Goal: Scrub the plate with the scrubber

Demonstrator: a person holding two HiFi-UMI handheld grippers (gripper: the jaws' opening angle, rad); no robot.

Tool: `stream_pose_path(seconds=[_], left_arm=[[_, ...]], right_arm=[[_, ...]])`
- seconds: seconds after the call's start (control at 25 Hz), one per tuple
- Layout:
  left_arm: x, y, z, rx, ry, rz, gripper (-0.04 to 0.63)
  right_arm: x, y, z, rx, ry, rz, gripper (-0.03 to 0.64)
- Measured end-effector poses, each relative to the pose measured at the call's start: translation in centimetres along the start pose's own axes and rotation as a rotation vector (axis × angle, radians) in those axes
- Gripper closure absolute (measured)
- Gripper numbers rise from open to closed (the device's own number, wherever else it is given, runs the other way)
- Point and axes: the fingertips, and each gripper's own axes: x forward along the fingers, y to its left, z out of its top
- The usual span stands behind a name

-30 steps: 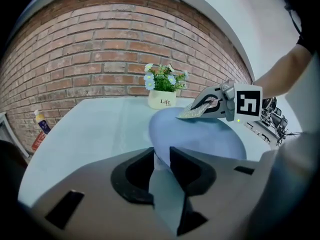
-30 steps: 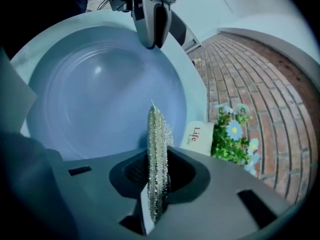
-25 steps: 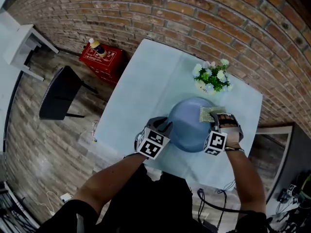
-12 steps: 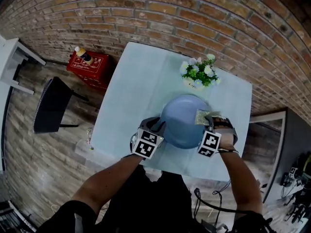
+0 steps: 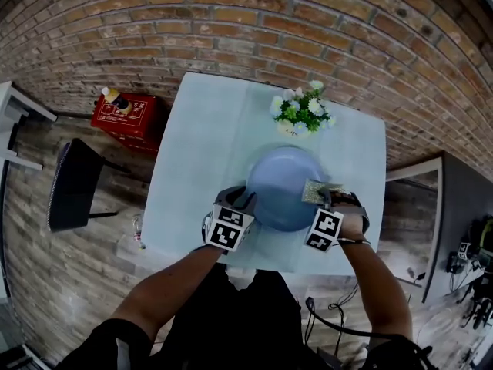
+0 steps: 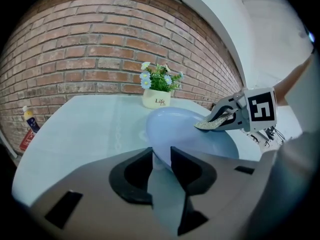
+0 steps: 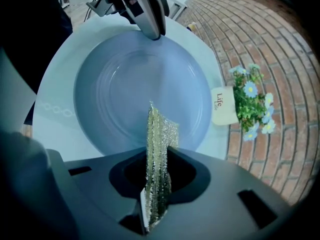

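Right tool, scrubber further along plate; nose-down

The plate is pale blue, the scrubber glittery yellow-green, the table whitish blue, the wall red brick, and the pot white under blue-and-white flowers.

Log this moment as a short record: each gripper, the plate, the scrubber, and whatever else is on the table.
left gripper: jaws grip the plate's left rim, though they have just been opening slightly
right gripper: jaws shut on the scrubber
scrubber: above the plate's right part; contact unclear
plate: blue, empty
table: pale; flower pot beyond the plate
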Motion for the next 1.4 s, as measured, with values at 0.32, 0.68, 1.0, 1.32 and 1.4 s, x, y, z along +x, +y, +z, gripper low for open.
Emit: stream_pose_path(seconds=[0.32, 0.68, 1.0, 1.32, 1.4], left_arm=[[0.3, -0.2, -0.2, 0.044, -0.005, -0.02, 0.465], [-0.2, -0.4, 0.1, 0.006, -0.013, -0.103, 0.448], [-0.7, -0.7, -0.2, 0.005, 0.027, -0.14, 0.471], [-0.5, -0.5, -0.4, -0.021, 0.037, -0.141, 0.477], [-0.5, -0.5, -0.4, -0.022, 0.034, -0.139, 0.477]], right_arm=[[-1.2, 1.7, 0.3, 0.087, 0.045, 0.062, 0.546], [-2.5, 3.8, 1.3, 0.174, 0.072, 0.126, 0.546], [-3.4, 5.0, 2.1, 0.232, 0.068, 0.16, 0.546], [-4.3, 6.2, 4.0, 0.234, 0.062, 0.229, 0.546], [-4.6, 6.5, 4.8, 0.232, 0.048, 0.241, 0.546]])
